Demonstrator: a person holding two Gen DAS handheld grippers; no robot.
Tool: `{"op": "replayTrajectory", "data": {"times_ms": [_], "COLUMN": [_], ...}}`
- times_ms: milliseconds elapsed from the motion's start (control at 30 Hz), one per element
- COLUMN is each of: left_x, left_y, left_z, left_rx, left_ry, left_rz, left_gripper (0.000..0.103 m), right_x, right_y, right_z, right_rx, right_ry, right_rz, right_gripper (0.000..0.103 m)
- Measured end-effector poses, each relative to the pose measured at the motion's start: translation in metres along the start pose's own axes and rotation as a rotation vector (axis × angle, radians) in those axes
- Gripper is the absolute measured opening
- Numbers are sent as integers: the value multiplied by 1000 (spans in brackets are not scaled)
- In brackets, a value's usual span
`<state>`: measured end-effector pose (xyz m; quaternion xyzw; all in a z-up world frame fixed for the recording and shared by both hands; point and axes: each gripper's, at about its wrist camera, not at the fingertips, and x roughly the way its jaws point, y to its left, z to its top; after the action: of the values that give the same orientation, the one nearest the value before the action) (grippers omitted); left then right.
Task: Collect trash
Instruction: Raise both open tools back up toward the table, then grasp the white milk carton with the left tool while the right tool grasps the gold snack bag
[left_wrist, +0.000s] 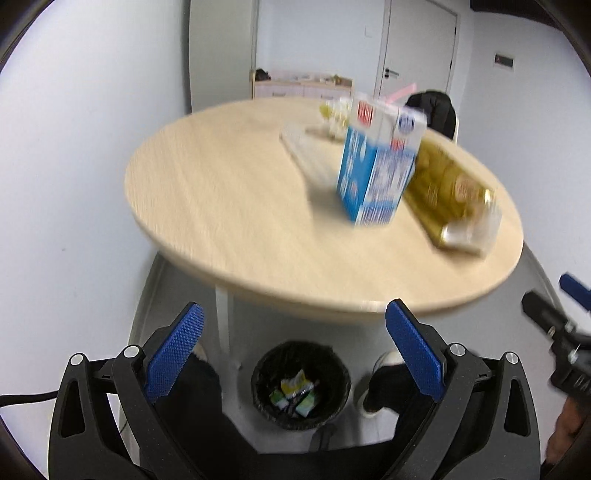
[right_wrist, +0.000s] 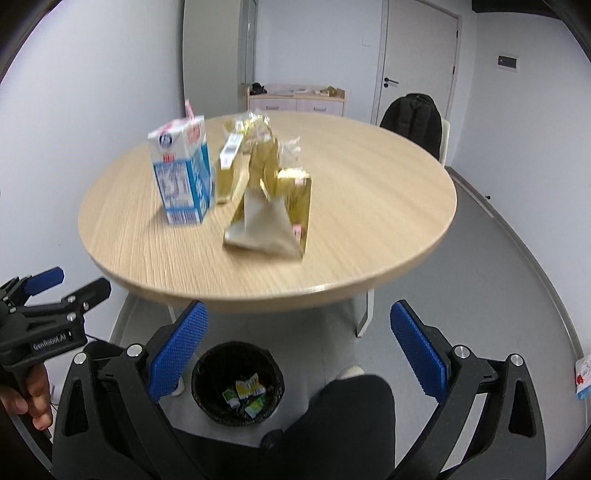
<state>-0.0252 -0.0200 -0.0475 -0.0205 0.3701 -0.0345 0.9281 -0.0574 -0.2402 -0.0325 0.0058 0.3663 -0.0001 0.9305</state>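
Note:
A blue and white milk carton (left_wrist: 376, 166) (right_wrist: 181, 173) with a pink straw stands on the round wooden table (left_wrist: 236, 206) (right_wrist: 369, 206). Beside it lie gold wrappers (left_wrist: 450, 195) (right_wrist: 273, 206) and a clear crinkled wrapper (left_wrist: 334, 118) (right_wrist: 255, 129). Under the table's near edge sits a black bin (left_wrist: 301, 384) (right_wrist: 238, 384) with small wrappers inside. My left gripper (left_wrist: 295, 350) and my right gripper (right_wrist: 297, 347) both hang open and empty above the bin, short of the table. The left gripper (right_wrist: 51, 314) also shows in the right wrist view, held by a hand.
A chair with a dark jacket (right_wrist: 413, 118) (left_wrist: 432, 107) stands behind the table. A low cabinet (right_wrist: 295, 98) and a door (right_wrist: 417, 55) are at the far wall. The person's dark trouser legs (right_wrist: 347, 417) flank the bin. A small packet (right_wrist: 583, 373) lies on the floor at right.

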Motion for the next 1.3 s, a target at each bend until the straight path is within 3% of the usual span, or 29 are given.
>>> {"op": "replayTrajectory", "data": {"times_ms": [500,767,900,1167,1300], "left_x": [22,44,53,69,73], "left_y": [-51,-59,-62,-61,-60], "left_z": [87,111,113,112,109], "left_rx": [8,1,5,16,13], "left_ry": [-32,-12,4,48,76], "left_rz": [-10,-5,-1,-14,-9], "left_gripper": [97,94,85,47,41], "right_x": [31,57,72,100,104], "right_y": [-1,3,6,5,4], "right_z": [54,72,74,69,66], "right_rx": [-11,8,10,29,32], "right_ry": [0,17,48,118,138], "right_rz": [39,66,69,86,101], "right_gripper": [84,78,69,43,33]}}
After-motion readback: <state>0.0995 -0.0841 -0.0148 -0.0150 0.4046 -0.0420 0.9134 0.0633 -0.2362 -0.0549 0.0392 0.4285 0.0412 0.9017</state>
